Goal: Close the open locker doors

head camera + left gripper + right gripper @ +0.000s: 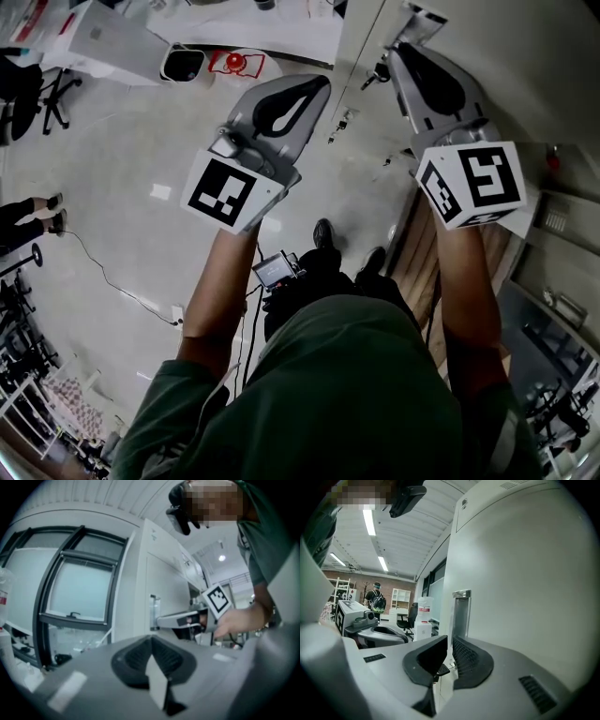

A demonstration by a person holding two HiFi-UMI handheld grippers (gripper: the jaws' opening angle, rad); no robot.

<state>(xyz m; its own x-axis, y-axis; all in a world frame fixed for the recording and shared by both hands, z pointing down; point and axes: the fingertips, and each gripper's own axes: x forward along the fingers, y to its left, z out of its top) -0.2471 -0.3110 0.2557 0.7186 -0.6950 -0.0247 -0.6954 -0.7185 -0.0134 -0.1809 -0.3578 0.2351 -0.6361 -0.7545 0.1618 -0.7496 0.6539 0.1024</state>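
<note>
We judge the locker door (525, 573), filling the frame's right, rigid but light-swinging. Our right gripper (449, 654) seemingly pinches its slick metal handle (461, 613) at centre, and our left gripper (151, 654) is closed and empty.

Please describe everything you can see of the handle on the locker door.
The handle is a narrow, upright bar of shiny metal with a flat cap on top, fixed near the edge of the white door. The right gripper is at its lower end, fingers slightly apart; whether they press it cannot be told.
</note>
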